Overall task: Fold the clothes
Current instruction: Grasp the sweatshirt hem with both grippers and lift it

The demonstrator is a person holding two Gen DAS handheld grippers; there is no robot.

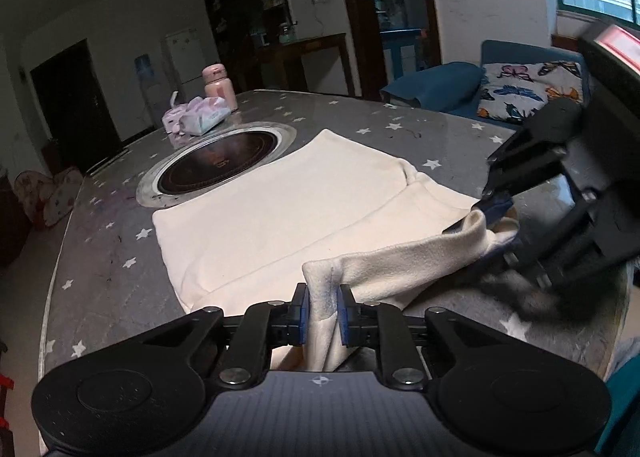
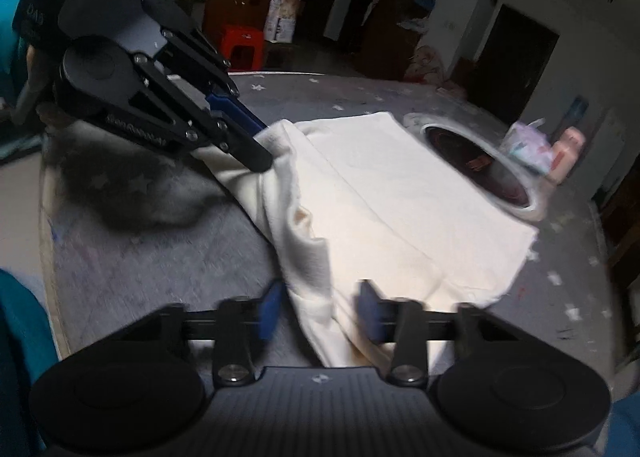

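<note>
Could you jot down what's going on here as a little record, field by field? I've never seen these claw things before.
Garment: cream fabric garment, lying mostly flat, near edge lifted
Surface: grey star-patterned table
Left claw: pinching the garment's near edge
Right claw: gripping the same edge further along, as the left camera shows; its own view is blurred
Built into table: round dark cooktop, partly beside the garment
Beyond it: pink bottle, tissue pack

Home: sofa [image 1: 500, 89], fridge [image 1: 182, 53], hotpot table [image 1: 360, 113].
</note>
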